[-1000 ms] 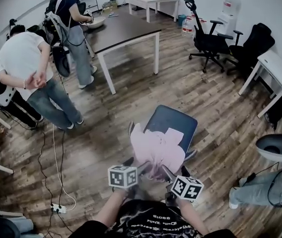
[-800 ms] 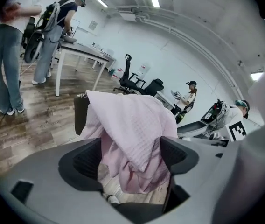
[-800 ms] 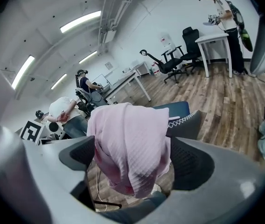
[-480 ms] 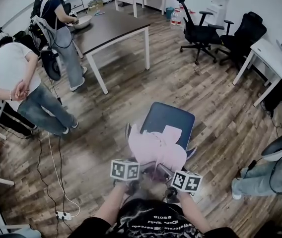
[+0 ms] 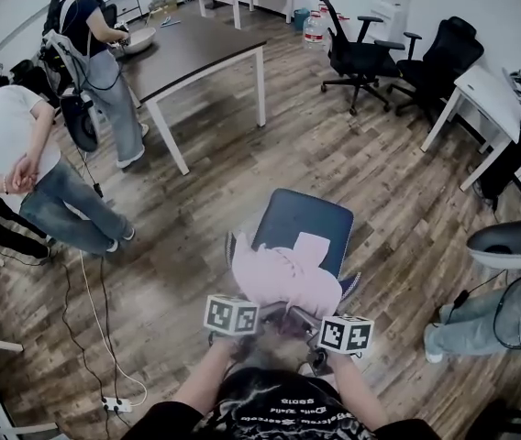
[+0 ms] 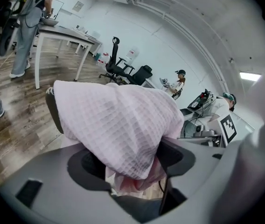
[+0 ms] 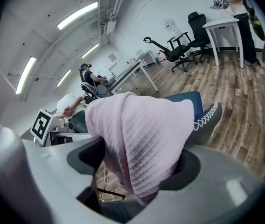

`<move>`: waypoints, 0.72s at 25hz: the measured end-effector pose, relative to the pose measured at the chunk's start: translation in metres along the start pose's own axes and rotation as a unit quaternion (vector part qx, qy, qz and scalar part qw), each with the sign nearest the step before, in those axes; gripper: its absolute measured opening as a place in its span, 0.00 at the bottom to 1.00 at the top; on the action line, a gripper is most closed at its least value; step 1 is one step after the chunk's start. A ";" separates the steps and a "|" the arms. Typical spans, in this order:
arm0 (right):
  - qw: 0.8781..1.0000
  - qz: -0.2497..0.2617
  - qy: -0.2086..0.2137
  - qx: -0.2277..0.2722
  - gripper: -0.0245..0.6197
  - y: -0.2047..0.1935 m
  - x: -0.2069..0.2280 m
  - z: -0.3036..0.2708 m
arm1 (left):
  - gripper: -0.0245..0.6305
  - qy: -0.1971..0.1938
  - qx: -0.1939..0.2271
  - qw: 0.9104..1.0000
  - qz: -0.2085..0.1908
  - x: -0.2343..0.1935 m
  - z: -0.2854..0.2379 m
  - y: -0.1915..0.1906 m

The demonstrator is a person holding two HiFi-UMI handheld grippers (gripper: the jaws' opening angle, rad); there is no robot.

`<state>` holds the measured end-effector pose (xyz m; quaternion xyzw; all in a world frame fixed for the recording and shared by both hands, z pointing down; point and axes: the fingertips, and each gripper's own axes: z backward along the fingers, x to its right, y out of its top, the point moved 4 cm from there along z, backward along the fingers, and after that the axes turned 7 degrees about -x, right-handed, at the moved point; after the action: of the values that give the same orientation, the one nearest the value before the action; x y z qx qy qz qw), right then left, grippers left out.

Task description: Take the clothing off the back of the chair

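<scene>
A pink waffle-knit garment (image 5: 283,278) hangs over the back of a dark blue chair (image 5: 308,224) right in front of me; the backrest itself is hidden under it. My left gripper (image 5: 266,312) and right gripper (image 5: 303,319) sit side by side at the garment's near edge. In the left gripper view the garment (image 6: 118,120) fills the gap of the left gripper (image 6: 132,164) and lies against both pads. The right gripper view shows the same for the right gripper (image 7: 142,164) and the garment (image 7: 142,125). Both pairs of jaws have just been closing on the cloth.
Two people (image 5: 13,154) stand at the left by a dark table (image 5: 196,53). Black office chairs (image 5: 357,53) and a white desk (image 5: 481,90) stand at the back right. A cable and power strip (image 5: 114,401) lie on the wood floor left; a person's leg (image 5: 467,337) is at the right.
Both grippers have dropped lower and pushed in onto the garment's near edge. The garment has bunched a little. The people at the left have drifted further left in view.
</scene>
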<state>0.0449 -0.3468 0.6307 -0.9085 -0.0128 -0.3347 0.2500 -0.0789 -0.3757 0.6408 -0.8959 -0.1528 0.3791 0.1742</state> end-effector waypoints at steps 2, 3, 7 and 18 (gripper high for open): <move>1.000 0.012 0.007 -0.004 0.50 0.001 -0.004 -0.001 | 0.38 -0.009 0.007 1.000 -0.009 0.009 -0.003 0.001; 1.000 0.016 0.010 -0.008 0.47 0.001 -0.005 -0.001 | 0.32 -0.007 0.012 1.000 -0.015 0.012 -0.004 0.001; 0.998 0.058 -0.001 -0.027 0.33 0.002 -0.011 0.003 | 0.16 0.015 0.030 0.999 -0.026 0.019 -0.001 0.004; 0.993 0.112 -0.018 -0.038 0.21 0.003 -0.015 0.007 | 0.10 0.019 0.042 0.999 -0.017 0.037 0.003 -0.007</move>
<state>0.0375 -0.3440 0.6159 -0.9189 0.0976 -0.2883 0.2509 -0.0574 -0.3542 0.6190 -0.8923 -0.1484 0.3650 0.2206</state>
